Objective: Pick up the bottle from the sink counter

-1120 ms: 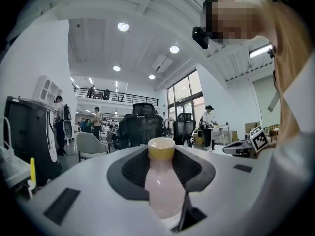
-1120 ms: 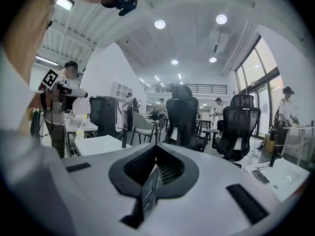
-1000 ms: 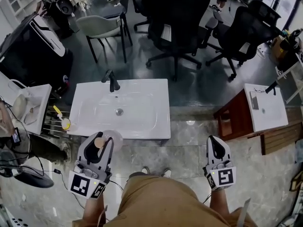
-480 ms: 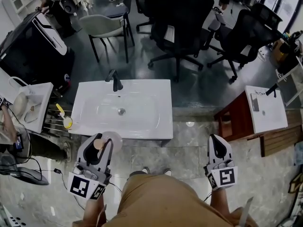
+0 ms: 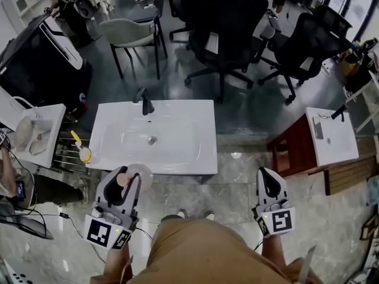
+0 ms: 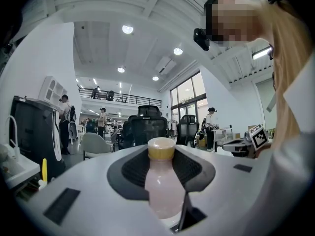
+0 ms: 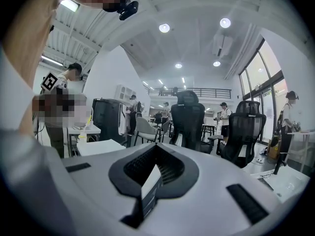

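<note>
- Left claw (image 5: 123,175) (image 6: 161,154): I read it as pinching the bottle, with a dark pad pressed against each side of the body. It sits low on the left of the head view.
- Bottle (image 5: 122,180) (image 6: 162,191): pale pink and translucent, with a yellowish cap. It lies along the jaws with the cap pointing away from the claw's camera. In the head view it appears at the near left corner of the worktop. I cannot tell whether it is over the surface or just off the edge.
- Right claw (image 5: 267,171) (image 7: 156,154): pads pressed together with nothing between them. It is held over the floor, well apart from the worktop and to its right.
- Worktop (image 5: 177,161): a white sink unit with a shallow moulded basin.
- Faucet (image 5: 144,101): black, standing at the far edge of the worktop.
- Drain (image 5: 152,139): a small metal ring in the middle of the basin.
- Second sink unit (image 5: 331,136): white top on a reddish wooden cabinet, to the right.
- Third sink unit (image 5: 38,129): white, at the left edge of the head view.
- Yellow tool (image 5: 80,151): rests on a rack between the third sink unit and the worktop.
- Office chairs (image 5: 228,22): black, standing beyond the worktop.
- Pale chair (image 5: 127,34): stands to the left of the office chairs.
</note>
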### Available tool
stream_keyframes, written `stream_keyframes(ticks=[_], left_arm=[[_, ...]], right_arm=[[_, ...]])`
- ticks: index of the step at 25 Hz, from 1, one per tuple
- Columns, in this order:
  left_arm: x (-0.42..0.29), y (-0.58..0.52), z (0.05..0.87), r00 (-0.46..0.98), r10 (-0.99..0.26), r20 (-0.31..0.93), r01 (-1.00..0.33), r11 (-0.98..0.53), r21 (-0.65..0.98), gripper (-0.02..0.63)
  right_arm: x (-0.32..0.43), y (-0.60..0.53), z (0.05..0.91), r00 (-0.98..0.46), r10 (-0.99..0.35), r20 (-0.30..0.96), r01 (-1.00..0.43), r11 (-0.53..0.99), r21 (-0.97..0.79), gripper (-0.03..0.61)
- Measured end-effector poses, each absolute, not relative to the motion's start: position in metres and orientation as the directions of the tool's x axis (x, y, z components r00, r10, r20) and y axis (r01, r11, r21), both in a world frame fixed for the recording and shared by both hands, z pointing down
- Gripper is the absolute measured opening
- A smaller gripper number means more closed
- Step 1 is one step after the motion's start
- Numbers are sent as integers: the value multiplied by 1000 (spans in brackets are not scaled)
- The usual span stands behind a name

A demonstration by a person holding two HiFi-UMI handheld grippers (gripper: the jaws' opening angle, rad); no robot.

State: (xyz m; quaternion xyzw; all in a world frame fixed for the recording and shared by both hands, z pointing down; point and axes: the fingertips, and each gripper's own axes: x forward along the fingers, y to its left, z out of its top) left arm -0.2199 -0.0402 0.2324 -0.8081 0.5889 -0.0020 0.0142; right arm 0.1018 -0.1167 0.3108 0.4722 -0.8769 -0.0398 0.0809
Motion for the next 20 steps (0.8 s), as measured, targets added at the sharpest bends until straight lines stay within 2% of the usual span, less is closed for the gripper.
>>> stream_keyframes(ticks=[20], left_arm=[[-216,-37,226,324,-946,-32,-946,-324,-16,134]], right_arm=[[100,-110,312,-538,-835,118,-820,550,157,2]])
